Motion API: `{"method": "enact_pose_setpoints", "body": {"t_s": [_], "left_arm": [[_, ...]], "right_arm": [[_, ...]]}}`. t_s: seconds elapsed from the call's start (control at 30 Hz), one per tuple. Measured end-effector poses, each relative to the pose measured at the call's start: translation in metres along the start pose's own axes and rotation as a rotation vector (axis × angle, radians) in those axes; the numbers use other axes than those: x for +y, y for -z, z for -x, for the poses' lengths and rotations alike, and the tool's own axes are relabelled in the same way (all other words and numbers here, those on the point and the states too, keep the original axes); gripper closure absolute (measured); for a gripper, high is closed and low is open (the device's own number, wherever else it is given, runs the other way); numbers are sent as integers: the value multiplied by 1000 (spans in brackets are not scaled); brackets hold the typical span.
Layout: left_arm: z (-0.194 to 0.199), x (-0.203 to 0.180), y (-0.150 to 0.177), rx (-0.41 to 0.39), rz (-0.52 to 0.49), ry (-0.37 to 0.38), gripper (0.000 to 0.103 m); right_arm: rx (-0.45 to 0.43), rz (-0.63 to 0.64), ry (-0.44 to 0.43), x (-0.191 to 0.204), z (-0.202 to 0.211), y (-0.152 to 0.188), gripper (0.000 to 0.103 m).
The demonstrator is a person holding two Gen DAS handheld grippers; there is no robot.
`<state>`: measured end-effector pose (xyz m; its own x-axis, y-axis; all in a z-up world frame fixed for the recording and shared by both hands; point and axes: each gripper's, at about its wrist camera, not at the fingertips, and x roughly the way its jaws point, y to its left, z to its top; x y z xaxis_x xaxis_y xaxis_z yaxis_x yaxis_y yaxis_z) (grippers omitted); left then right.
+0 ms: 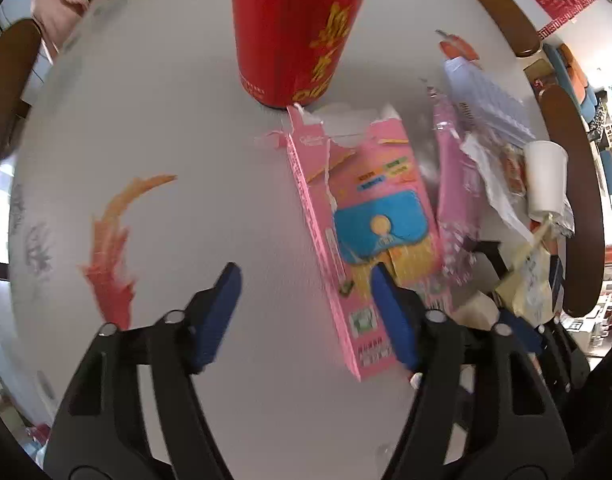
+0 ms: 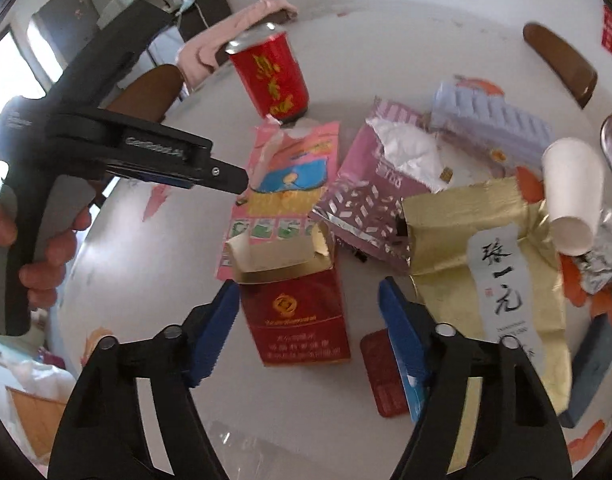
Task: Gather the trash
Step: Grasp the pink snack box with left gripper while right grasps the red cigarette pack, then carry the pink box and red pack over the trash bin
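Note:
Trash lies on a white table (image 1: 166, 120). A torn pink carton (image 1: 357, 216) lies flat; it also shows in the right wrist view (image 2: 290, 184). A red can (image 1: 294, 36) stands behind it, also in the right wrist view (image 2: 272, 76). My left gripper (image 1: 306, 280) is open, its right finger over the carton's near end, its left finger over bare table. My right gripper (image 2: 309, 298) is open around an open red cigarette box (image 2: 298, 312). The left gripper (image 2: 230, 178) also shows in the right wrist view, above the pink carton.
A purple foil bag (image 2: 369, 196), gold tea bag (image 2: 485, 264), white paper cup (image 2: 569, 196), lilac packet (image 2: 489, 120), silver foil (image 2: 609, 248) and a red card (image 2: 381, 376) lie at the right. Brown chair backs (image 1: 501, 8) ring the table. A pink cloth (image 2: 234, 36) hangs on one.

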<state>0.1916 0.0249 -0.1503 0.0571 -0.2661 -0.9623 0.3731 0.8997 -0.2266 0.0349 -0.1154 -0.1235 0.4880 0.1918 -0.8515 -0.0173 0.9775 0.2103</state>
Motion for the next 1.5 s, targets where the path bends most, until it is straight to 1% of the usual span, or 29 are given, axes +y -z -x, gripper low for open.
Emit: {"method": "enact_pose_setpoints", "body": {"t_s": [0.03,0.07,0.1,0.17,0.2,0.23,0.3,0.33,0.43,0.53,0.6,0.67,0.77,0.87,1.03,1.07,1.13,1.17,1.23,1.27,1.33,1.43,1.47,1.5], "left_arm": [[-6,-1,-2,14,-3,7,47],[-12,-2,-4,24,-9,1,55],[-17,-5,-5,33,-18,3,62],[-20,-10,-6,29,-36,-2,68],[-21,-14,-6,25,-46,6,79],[-23,-16,-7,25,-53,5,79],[-22,-20,-6,14,-77,-15,85],[-21,-20,-5,7,-81,-17,86],[-14,-14,-2,-4,-49,28,96],[-4,-17,6,-29,-88,-2,96],[1,-15,12,-33,-81,11,96],[8,-12,19,-50,-68,9,96],[28,1,32,-78,-50,20,96],[47,12,39,-115,-35,3,96],[86,52,65,-187,46,-28,96],[98,68,77,-209,77,-42,96],[111,88,92,-232,128,-55,96],[121,105,106,-249,168,-67,96],[137,137,138,-277,250,-91,96],[141,149,149,-286,285,-101,96],[154,182,185,-306,374,-113,96],[171,236,262,-329,539,-162,96],[173,246,281,-331,577,-171,96],[175,262,310,-331,633,-181,96]], "right_arm": [[8,-6,-9,-2,-3,-1,37],[15,-14,-32,-3,-6,-2,39],[21,-20,-41,-5,-7,-3,47],[42,-23,-54,-7,-9,-4,56],[52,-28,-60,-8,-10,-5,64],[58,-44,-74,-10,-10,-5,66],[61,-71,-95,-15,-8,-7,68],[56,-87,-108,-18,-6,-8,69],[40,-129,-146,-25,4,-12,70],[23,-170,-182,-33,14,-17,70],[7,-204,-210,-39,20,-21,70],[-15,-236,-243,-45,26,-24,71],[-33,-236,-253,-43,33,-29,71],[-37,-213,-274,-33,38,-32,71],[-28,-118,-324,10,38,-40,71],[-17,-93,-342,25,34,-43,71],[5,-47,-380,53,28,-45,71],[20,-11,-400,72,25,-46,71],[50,49,-440,107,17,-45,71],[75,92,-471,134,11,-44,71],[112,157,-513,174,3,-41,71],[187,288,-585,255,-12,-25,71],[203,315,-599,273,-14,-24,71],[237,371,-626,307,-20,-13,71]]}}
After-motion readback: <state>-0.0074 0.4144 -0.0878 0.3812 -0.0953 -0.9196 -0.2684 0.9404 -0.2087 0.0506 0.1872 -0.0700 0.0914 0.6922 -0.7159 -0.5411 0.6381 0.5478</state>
